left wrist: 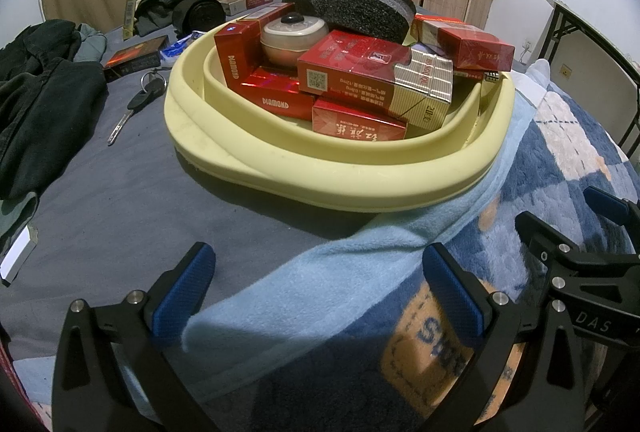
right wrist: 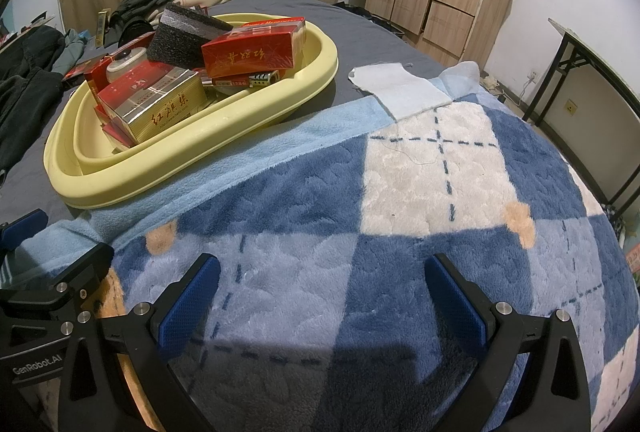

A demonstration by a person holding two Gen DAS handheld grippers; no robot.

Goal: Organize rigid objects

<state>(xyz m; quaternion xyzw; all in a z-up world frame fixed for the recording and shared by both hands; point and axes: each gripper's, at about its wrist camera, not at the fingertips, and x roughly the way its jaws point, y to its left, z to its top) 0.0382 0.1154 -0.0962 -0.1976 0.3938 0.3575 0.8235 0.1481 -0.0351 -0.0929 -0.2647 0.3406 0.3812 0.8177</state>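
- Hovering low over the blanket (right wrist: pixel 400 192), my right gripper (right wrist: pixel 320 296) gapes wide, empty.
- My left gripper (left wrist: pixel 316 280) likewise, beside it.
- Yellow basin (left wrist: pixel 320 176), piled with cigarette boxes (left wrist: pixel 352 72), sits at the blanket's far edge.

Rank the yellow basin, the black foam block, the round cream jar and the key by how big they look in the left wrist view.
1. Yellow basin, by far the largest.
2. Black foam block.
3. Round cream jar.
4. Key, the smallest, though long and thin, so its length rivals the jar's width.
The foam and the jar lie farther back, so they look smaller than they really are.
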